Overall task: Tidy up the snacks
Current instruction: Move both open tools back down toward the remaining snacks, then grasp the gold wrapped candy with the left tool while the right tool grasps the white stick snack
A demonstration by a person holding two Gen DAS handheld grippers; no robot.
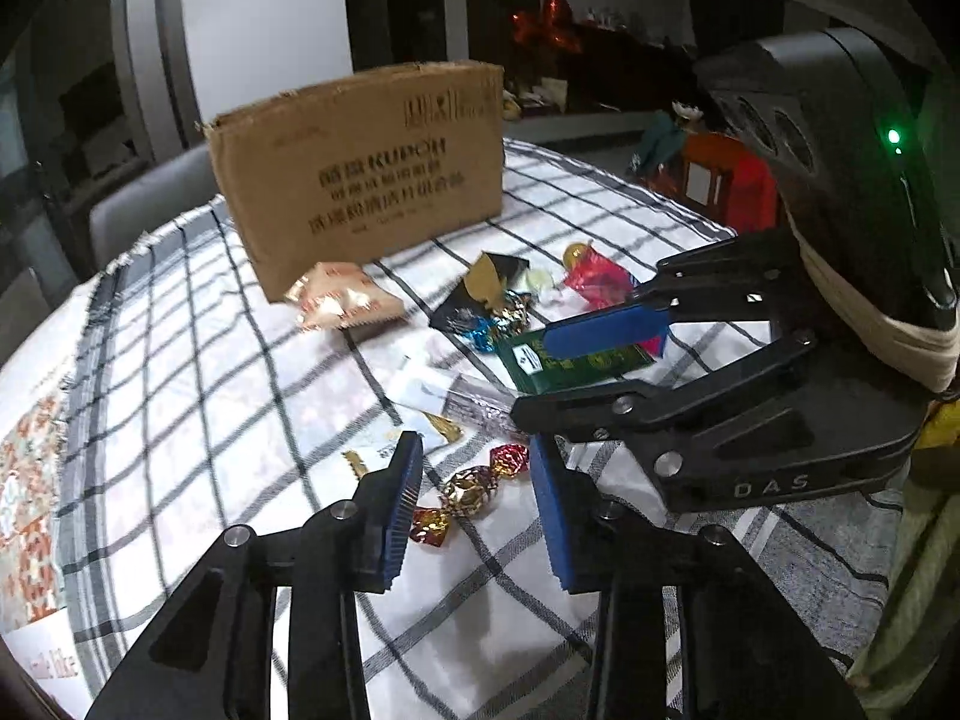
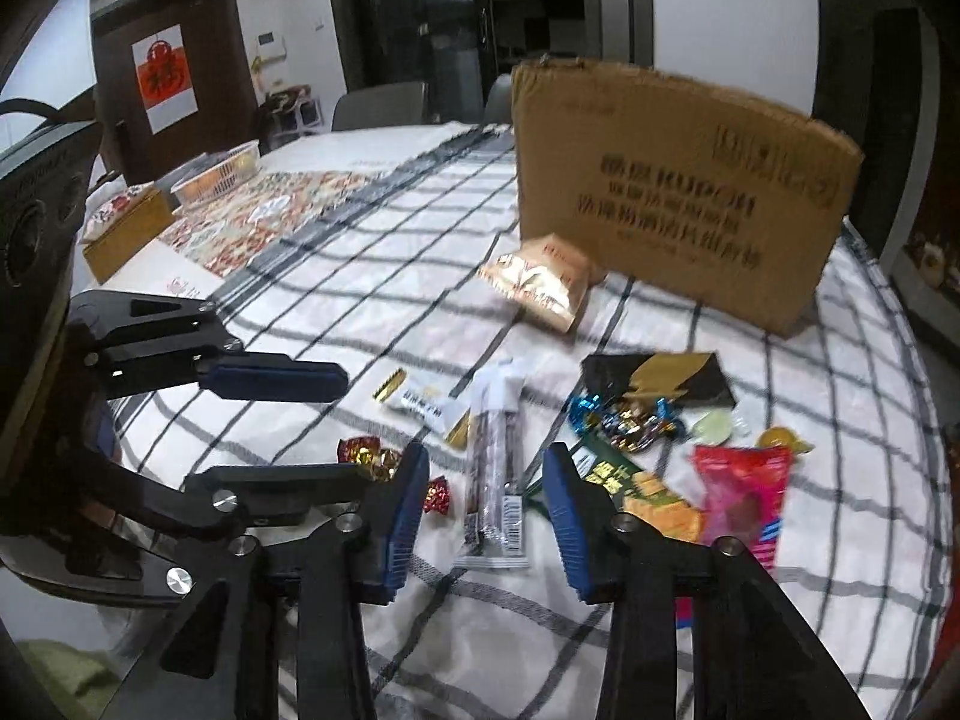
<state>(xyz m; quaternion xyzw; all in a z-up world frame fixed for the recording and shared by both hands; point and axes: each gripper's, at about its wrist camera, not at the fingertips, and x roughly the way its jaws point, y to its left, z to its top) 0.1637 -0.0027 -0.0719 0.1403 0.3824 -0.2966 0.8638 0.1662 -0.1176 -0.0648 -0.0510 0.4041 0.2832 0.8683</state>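
Foil-wrapped candy looks light and crinkly; pinching its plump middle seems safest. Left gripper and right gripper hover with fingers spread, empty.

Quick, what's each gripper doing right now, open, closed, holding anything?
Left gripper: open, holding nothing, over the gold-and-red candy.
Right gripper: open, holding nothing, over the clear stick packet.

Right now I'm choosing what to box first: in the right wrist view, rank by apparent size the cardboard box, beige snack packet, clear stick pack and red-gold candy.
1. cardboard box
2. beige snack packet and clear stick pack: similar, nearness unsure
3. red-gold candy
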